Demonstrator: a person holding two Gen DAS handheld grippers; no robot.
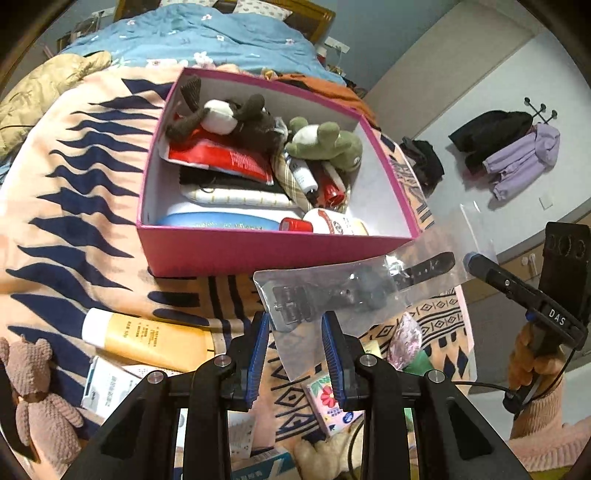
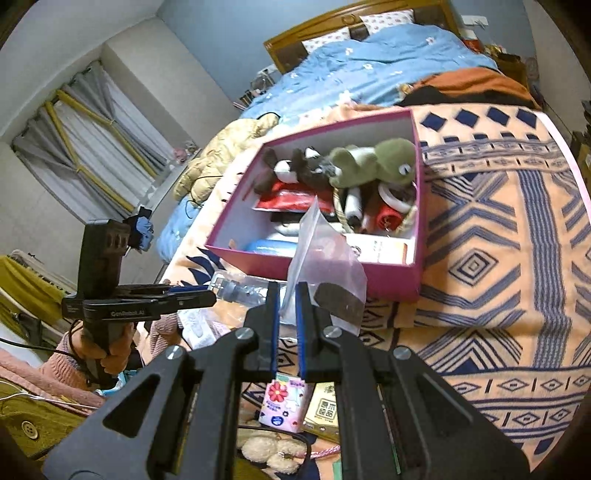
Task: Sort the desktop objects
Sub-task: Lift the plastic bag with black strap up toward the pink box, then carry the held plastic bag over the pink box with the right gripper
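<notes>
Left wrist view alone shows the yellow tube [image 1: 147, 341] beside the pink box [image 1: 273, 251].

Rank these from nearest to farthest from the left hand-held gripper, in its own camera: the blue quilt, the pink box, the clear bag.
1. Clear bag: between the left hand-held gripper fingers.
2. Pink box: just ahead, on the blanket.
3. Blue quilt: far behind, at the top.
</notes>
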